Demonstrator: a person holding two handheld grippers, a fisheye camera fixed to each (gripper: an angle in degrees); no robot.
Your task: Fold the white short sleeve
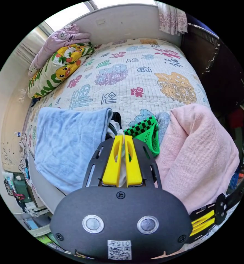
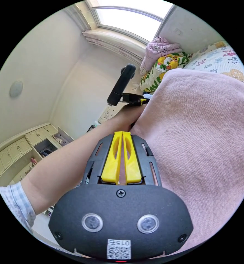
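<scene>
In the left gripper view, my left gripper [image 1: 123, 136] is shut on a bit of white cloth [image 1: 122, 156] that shows between the yellow jaws and pokes out at their tips. The rest of the white short sleeve is buried in a clothes pile, between a light blue garment [image 1: 67, 143] and a pink one [image 1: 199, 154]. My right gripper [image 1: 203, 222] comes into that view at the lower right, beside the pink garment. In the right gripper view, my right gripper [image 2: 122, 134] has its jaws together at the edge of the pink garment [image 2: 199, 132]; I cannot tell if it pinches anything.
A green checkered piece [image 1: 146, 132], grey cloth [image 1: 163, 118] and black cloth [image 1: 116, 117] lie in the pile. The printed quilt [image 1: 133, 74] stretches beyond, with pillows [image 1: 61, 66] at its far left. A person's forearm [image 2: 72, 162] crosses the right gripper view, holding the left gripper [image 2: 122, 82].
</scene>
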